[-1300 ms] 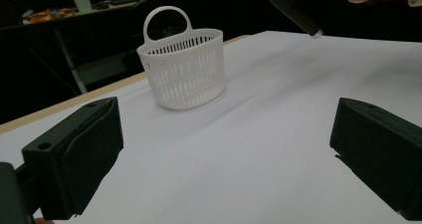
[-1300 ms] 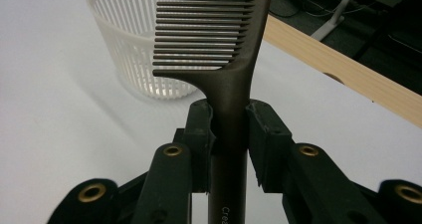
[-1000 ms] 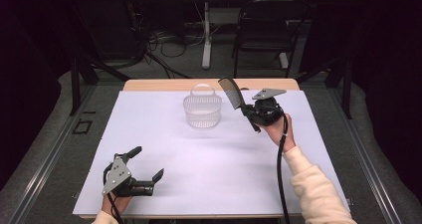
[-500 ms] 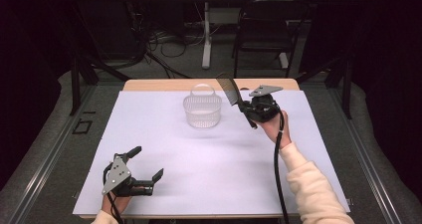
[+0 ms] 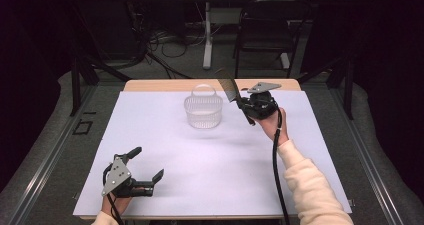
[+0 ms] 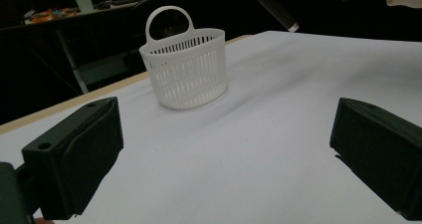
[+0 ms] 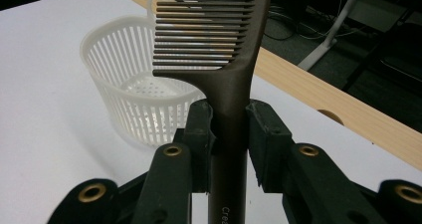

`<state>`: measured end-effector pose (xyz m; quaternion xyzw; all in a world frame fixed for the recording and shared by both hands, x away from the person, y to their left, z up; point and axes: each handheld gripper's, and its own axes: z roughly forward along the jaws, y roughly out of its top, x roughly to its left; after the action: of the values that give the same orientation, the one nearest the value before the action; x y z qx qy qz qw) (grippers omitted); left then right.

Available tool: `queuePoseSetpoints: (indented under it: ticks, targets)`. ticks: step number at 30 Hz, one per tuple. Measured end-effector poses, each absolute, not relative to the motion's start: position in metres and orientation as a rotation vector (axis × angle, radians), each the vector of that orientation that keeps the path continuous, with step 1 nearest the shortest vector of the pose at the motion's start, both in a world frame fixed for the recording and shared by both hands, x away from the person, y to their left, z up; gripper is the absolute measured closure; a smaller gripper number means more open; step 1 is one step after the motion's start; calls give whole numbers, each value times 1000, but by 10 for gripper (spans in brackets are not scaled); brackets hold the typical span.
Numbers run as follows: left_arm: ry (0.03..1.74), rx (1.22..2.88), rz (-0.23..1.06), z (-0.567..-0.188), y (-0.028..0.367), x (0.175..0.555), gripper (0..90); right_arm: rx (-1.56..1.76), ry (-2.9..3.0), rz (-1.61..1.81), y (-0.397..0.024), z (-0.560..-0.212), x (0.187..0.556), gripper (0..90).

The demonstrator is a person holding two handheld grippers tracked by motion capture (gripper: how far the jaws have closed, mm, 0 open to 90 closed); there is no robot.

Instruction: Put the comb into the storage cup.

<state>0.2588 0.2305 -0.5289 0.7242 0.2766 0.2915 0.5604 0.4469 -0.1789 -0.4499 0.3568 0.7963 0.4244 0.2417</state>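
Observation:
A white slotted plastic basket (image 5: 203,111) with a loop handle stands upright at the back middle of the white table sheet (image 5: 165,150); it also shows as the basket (image 6: 185,72) and the basket (image 7: 134,89). My right gripper (image 5: 243,104) is held just right of the basket, above the table, shut on the handle of a dark brown comb (image 7: 224,50). The comb (image 5: 229,89) points up and left, its teeth over the basket's right rim. My left gripper (image 5: 148,166) rests at the front left of the table, open, with nothing between its jaws.
A wooden table edge (image 5: 165,85) runs behind the sheet. Behind it are a chair (image 5: 265,30), a table leg (image 5: 207,35) and floor cables. A cable (image 5: 275,175) trails from my right gripper along the sleeve.
My right gripper with the comb has moved slightly left and away, closer to the basket. The left gripper has stayed where it was.

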Motion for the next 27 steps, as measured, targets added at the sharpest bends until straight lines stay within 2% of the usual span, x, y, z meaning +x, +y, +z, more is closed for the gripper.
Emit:
queuePoseSetpoints:
  ticks: [27]
  targets:
    - [651, 1705, 685, -529, 231, 259, 3, 942, 2149, 1203, -167, -447, 457, 725]
